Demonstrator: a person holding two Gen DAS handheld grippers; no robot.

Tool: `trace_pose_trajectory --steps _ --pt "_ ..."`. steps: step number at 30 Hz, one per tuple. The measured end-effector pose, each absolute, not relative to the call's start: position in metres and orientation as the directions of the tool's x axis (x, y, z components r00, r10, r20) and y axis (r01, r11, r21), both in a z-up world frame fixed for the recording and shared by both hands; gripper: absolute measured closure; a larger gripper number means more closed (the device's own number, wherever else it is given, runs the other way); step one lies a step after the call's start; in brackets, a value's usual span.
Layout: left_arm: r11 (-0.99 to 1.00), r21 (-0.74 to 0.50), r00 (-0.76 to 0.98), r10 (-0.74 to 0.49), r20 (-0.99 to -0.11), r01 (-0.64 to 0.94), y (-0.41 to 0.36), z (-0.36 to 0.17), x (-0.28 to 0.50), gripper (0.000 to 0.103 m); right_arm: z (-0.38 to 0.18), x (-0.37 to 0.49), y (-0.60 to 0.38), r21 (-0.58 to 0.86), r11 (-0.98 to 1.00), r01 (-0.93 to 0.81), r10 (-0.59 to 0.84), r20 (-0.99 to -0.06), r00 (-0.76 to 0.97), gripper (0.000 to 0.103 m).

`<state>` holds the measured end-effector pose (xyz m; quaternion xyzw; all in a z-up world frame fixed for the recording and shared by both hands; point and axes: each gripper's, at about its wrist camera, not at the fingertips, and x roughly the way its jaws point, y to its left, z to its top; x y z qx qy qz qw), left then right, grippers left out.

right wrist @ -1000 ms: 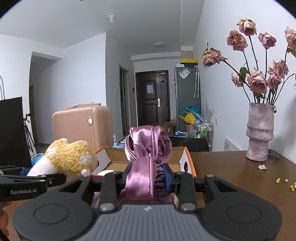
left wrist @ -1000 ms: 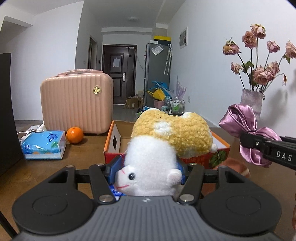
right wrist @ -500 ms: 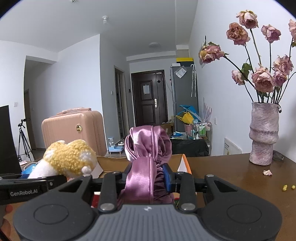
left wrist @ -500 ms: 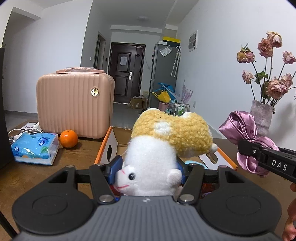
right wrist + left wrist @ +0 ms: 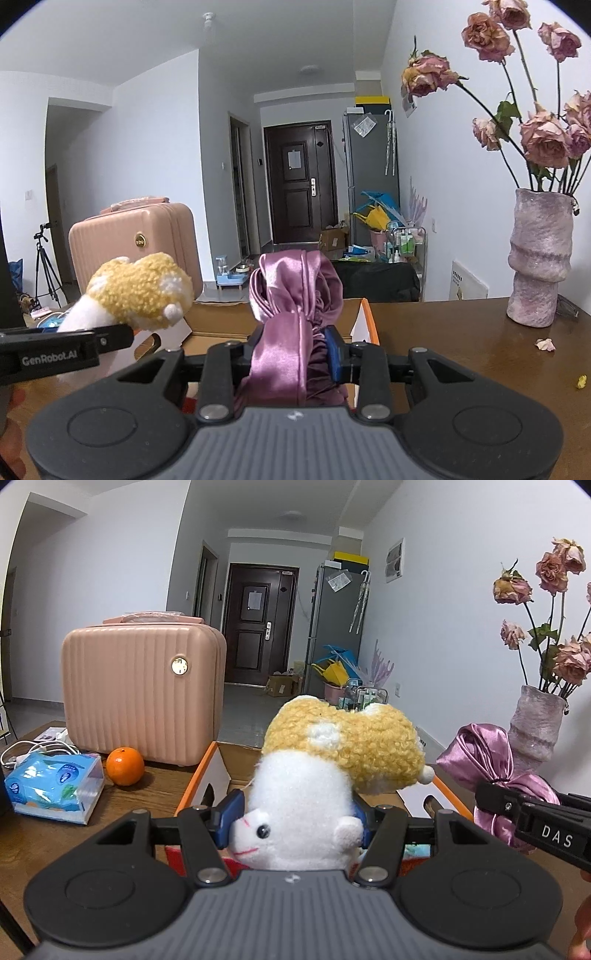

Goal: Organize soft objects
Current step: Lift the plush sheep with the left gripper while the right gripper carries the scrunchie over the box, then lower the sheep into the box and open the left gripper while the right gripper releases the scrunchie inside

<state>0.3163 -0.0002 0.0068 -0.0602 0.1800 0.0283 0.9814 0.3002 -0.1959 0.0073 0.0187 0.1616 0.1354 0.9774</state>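
Observation:
My left gripper (image 5: 295, 816) is shut on a white and yellow plush toy (image 5: 332, 753), held above the open orange cardboard box (image 5: 201, 779). The right gripper (image 5: 291, 350) is shut on a purple satin scrunchie (image 5: 295, 288), over the box's near right corner (image 5: 364, 321). In the left wrist view the scrunchie (image 5: 487, 753) and the right gripper's finger (image 5: 532, 816) show at the right. The plush toy (image 5: 144, 291) and the left gripper's finger (image 5: 66, 354) appear at the left of the right wrist view. Both objects hang in the air side by side.
A pink suitcase (image 5: 144, 694), an orange (image 5: 125, 766) and a blue tissue pack (image 5: 55, 782) stand on the wooden table to the left. At the right, a pink vase of dried roses (image 5: 539, 258) sits by the wall, with fallen petals (image 5: 545, 344) nearby.
Both grippers have moved forward over the box with their loads. The box now lies closer beneath them, and the suitcase and vase look larger and nearer.

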Motion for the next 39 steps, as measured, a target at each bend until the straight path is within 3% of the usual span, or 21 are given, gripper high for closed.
trace_pose_trajectory --steps 17,39 --pt "0.993 -0.089 0.912 0.036 -0.408 -0.079 -0.007 -0.008 0.36 0.043 -0.004 0.359 -0.202 0.091 0.959 -0.267 0.281 -0.413 0.867 0.072" --pt "0.99 -0.089 0.885 0.057 -0.463 -0.11 -0.002 -0.018 0.4 0.043 -0.018 0.409 -0.191 0.083 0.954 -0.288 0.291 -0.477 0.829 0.071"
